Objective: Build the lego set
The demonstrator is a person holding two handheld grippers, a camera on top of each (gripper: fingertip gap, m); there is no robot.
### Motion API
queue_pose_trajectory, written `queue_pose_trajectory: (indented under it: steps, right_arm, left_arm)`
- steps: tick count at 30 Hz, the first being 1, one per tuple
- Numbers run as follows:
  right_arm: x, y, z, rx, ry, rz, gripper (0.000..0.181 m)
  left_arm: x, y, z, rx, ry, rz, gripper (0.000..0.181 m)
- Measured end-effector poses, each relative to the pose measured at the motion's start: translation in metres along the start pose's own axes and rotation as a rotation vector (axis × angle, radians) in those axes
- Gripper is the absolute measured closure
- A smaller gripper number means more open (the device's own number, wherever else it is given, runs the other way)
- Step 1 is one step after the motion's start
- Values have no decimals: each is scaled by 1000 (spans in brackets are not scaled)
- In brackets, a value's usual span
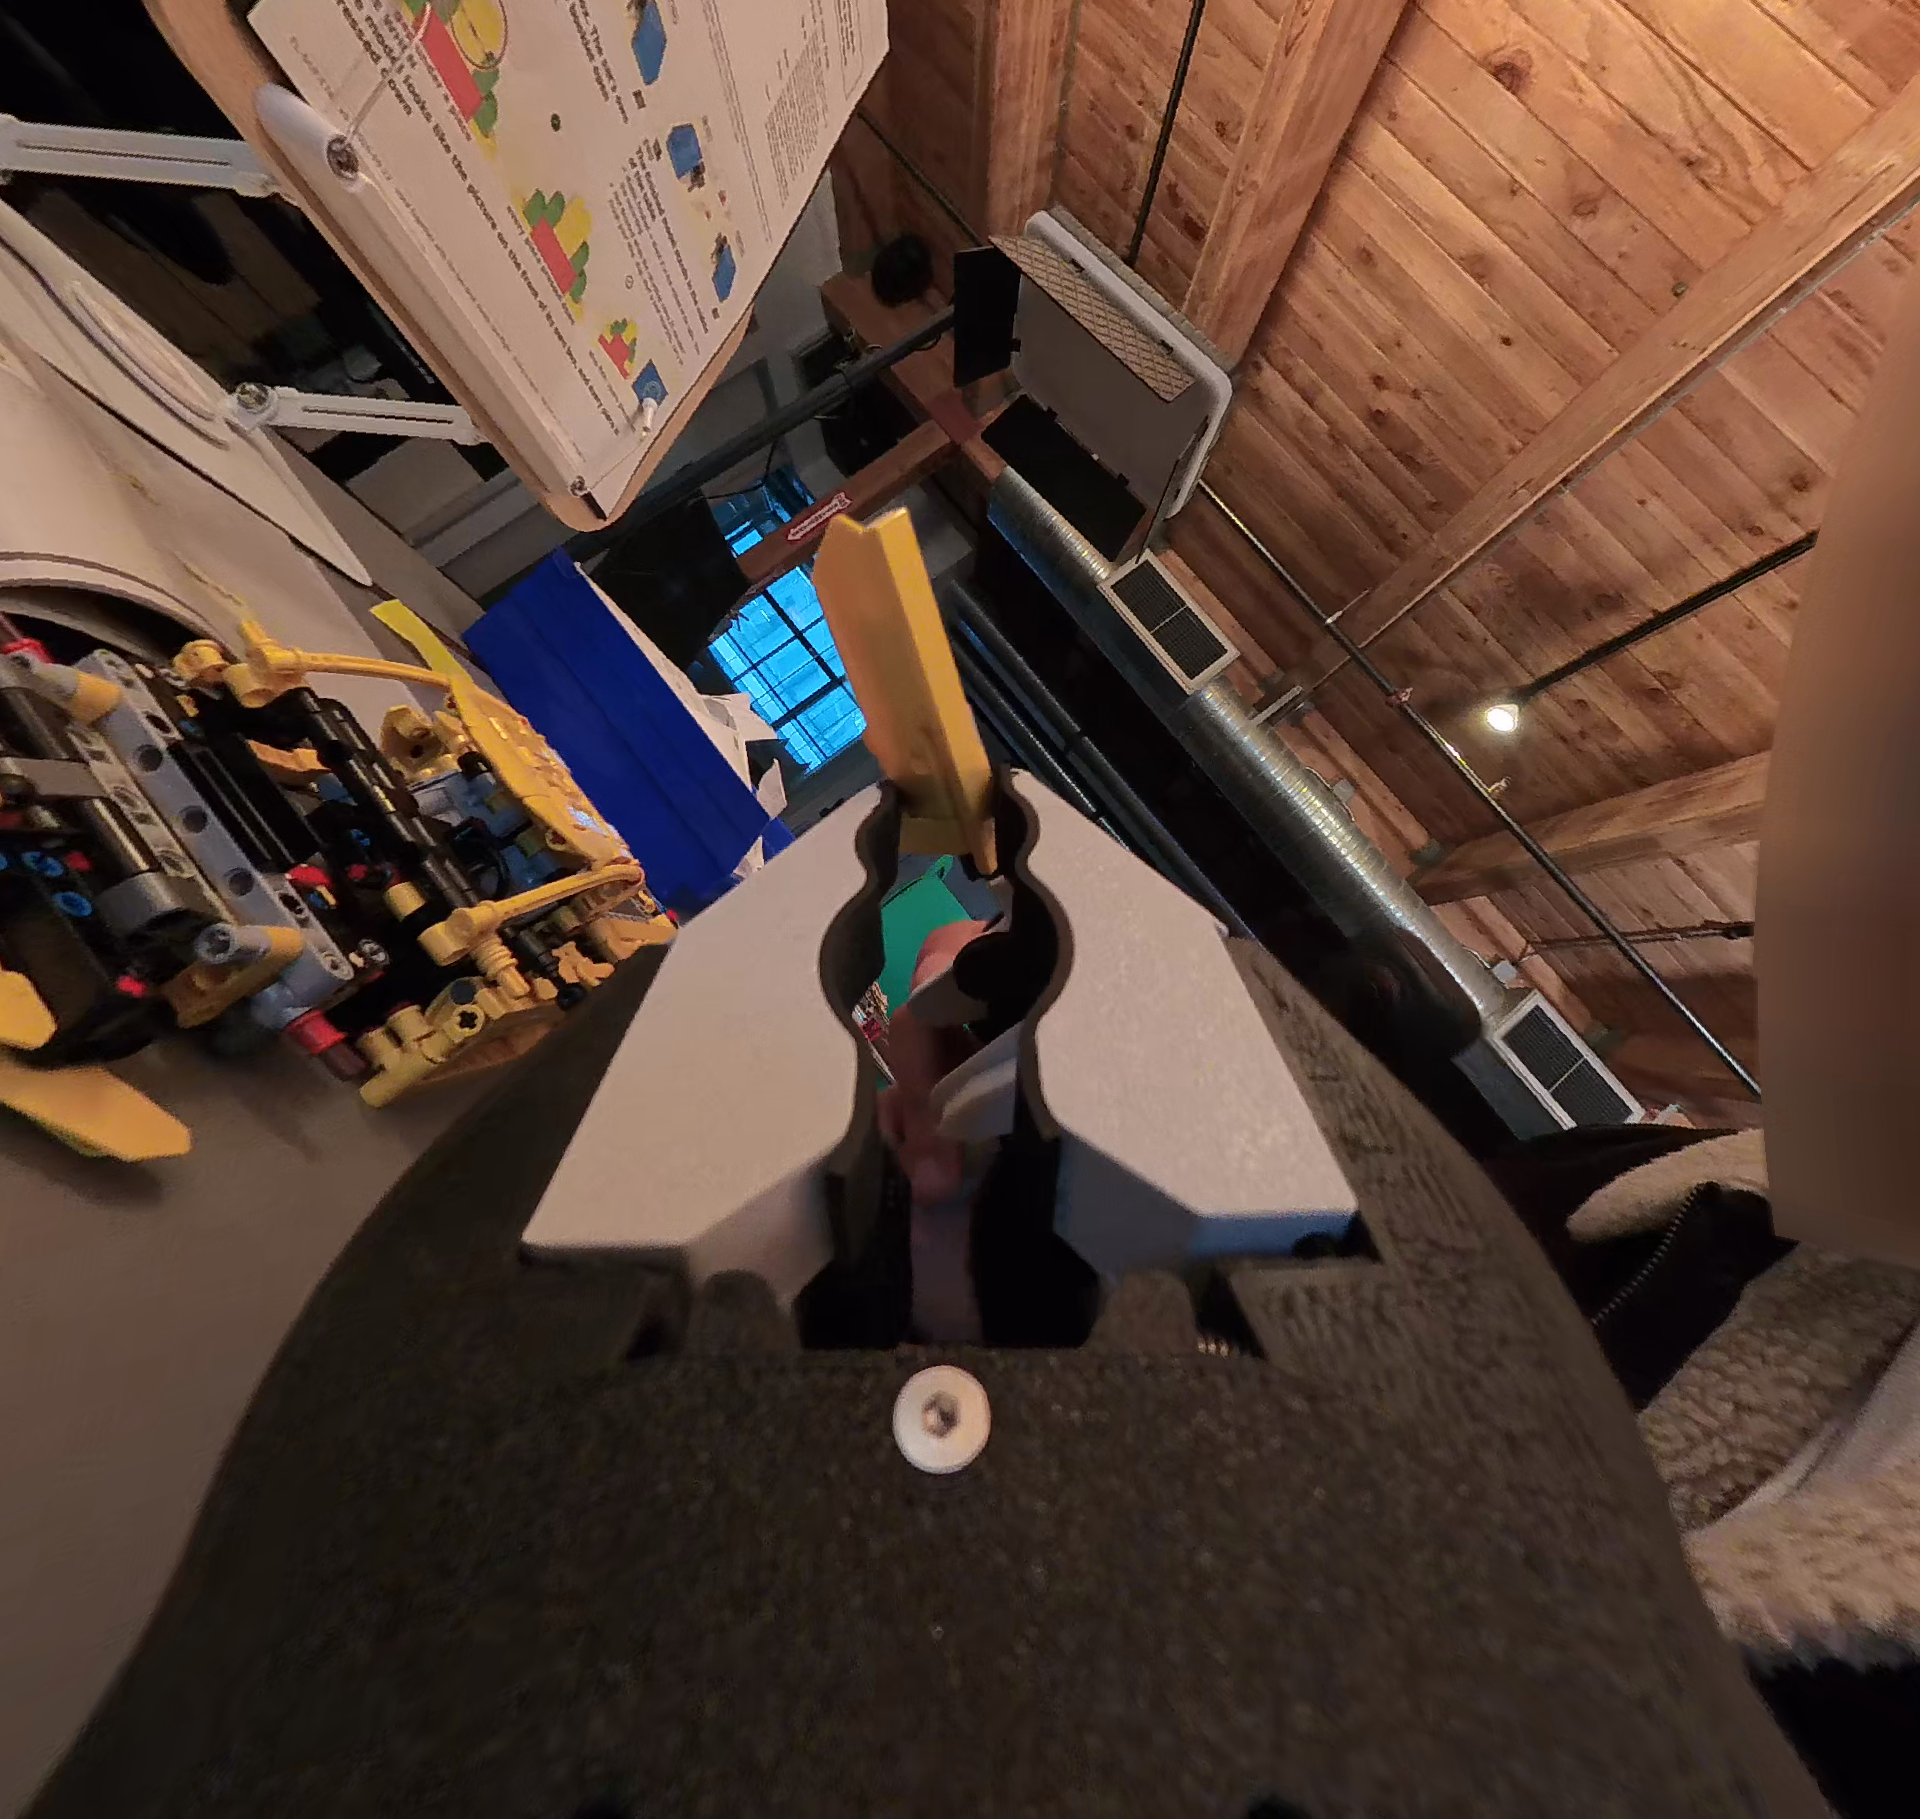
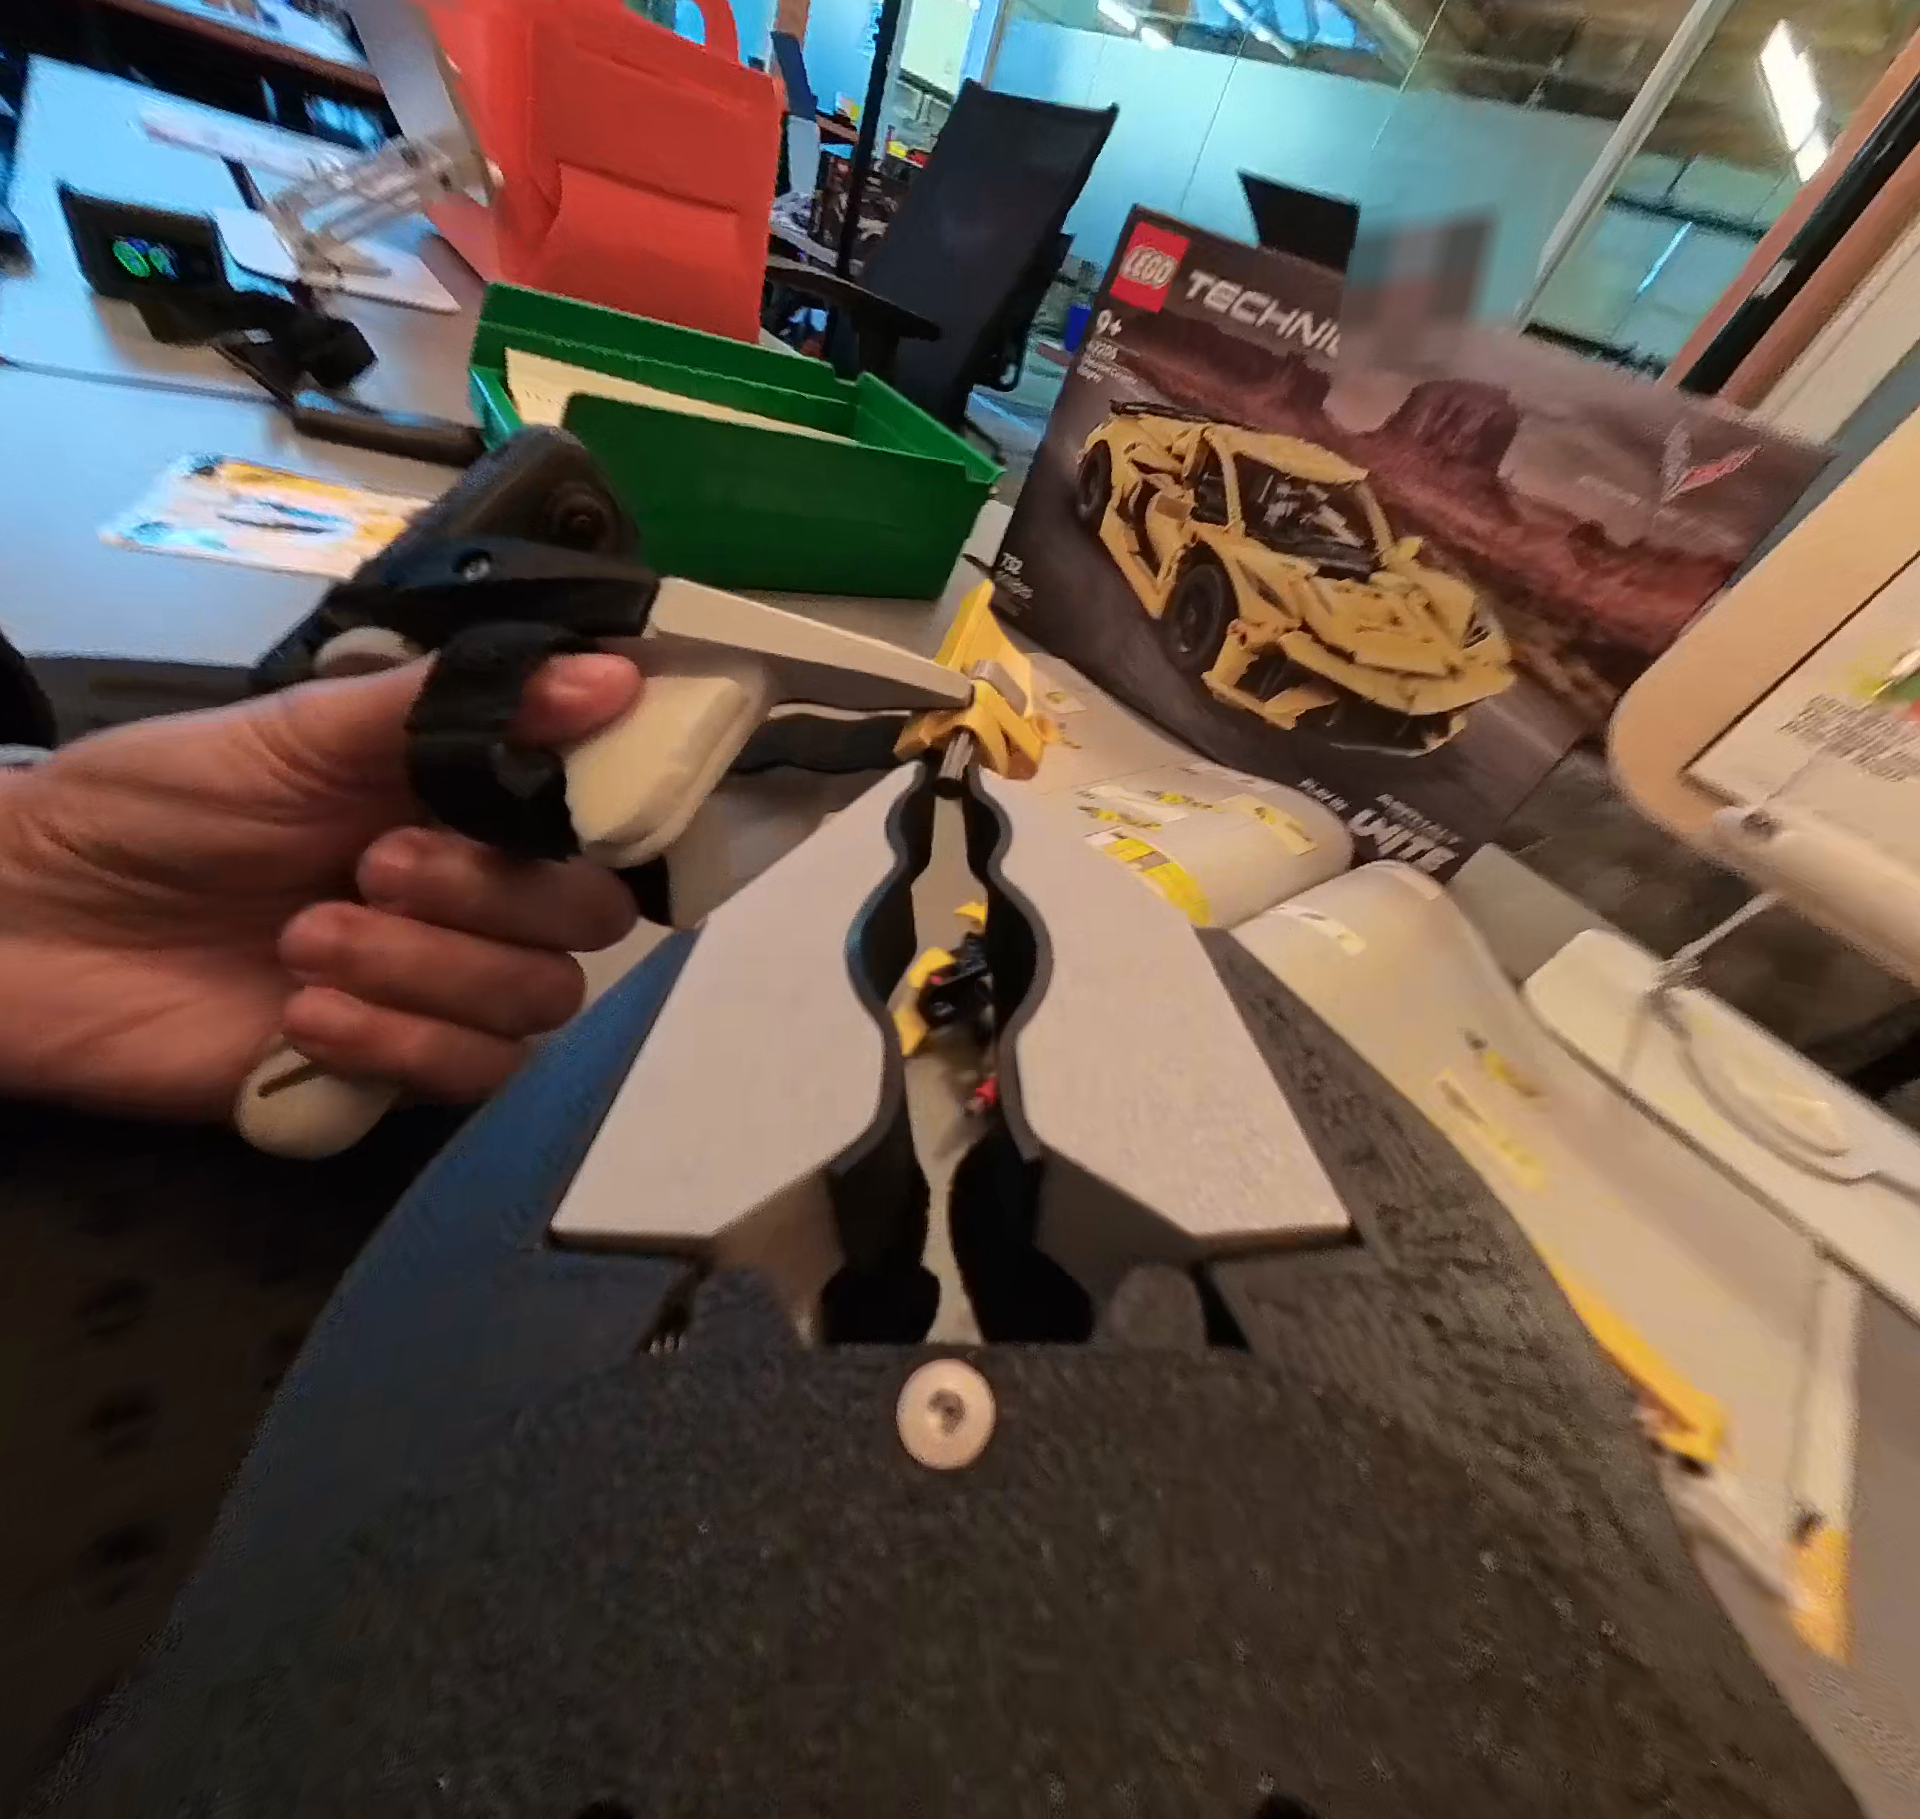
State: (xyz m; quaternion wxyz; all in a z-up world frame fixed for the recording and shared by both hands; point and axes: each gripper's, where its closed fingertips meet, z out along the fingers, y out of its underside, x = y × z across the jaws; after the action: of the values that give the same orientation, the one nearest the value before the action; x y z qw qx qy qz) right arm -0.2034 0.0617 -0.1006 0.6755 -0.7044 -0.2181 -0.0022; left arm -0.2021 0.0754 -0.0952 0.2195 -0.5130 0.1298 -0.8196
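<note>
Although the yellow panel (image 1: 902, 689) you carry in the left gripper (image 1: 951, 839) is a small, light piece of stiff plastic, its faces are smooth and it is pinched only at its lower end, so you should expect it to pivot or slip if you push sideways on its free end. In the left wrist view the fingers are closed on that lower end, with most of the panel standing out beyond the tips, above and to the right of the half-built yellow and black car model (image 1: 312, 865) that sits on the table.

In the right wrist view your right gripper (image 2: 951, 777) has its fingers nearly together on a thin grey axle (image 2: 954, 749) that runs up into the yellow piece, right where the left gripper's tips grip it (the picture is a little blurred here, so how deep the axle sits I cannot tell). The axle is rigid but narrow and round; hold it close to the panel and press along its length, not across it.

The car box (image 2: 1382, 564) stands just behind the meeting point, and the green bin (image 2: 769, 491) lies to the left of the box.
</note>
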Motion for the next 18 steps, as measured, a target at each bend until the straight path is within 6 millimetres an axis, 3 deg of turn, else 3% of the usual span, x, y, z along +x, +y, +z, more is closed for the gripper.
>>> queue_pose_trajectory:
  steps: [6,11,15,18]
  right_arm:
    - [-1,0,-1,28,-191,451,178]
    - [-3,1,-1,47,-295,704,177]
    - [-4,1,-1,50,-310,706,177]
    - [-4,-3,-7,62,-339,487,171]
  left_arm:
    - [2,0,0,1,-6,42,164]
    - [2,1,1,-3,-14,69,163]
    - [2,1,1,-9,-17,82,164]
    - [0,2,0,-46,-13,46,164]
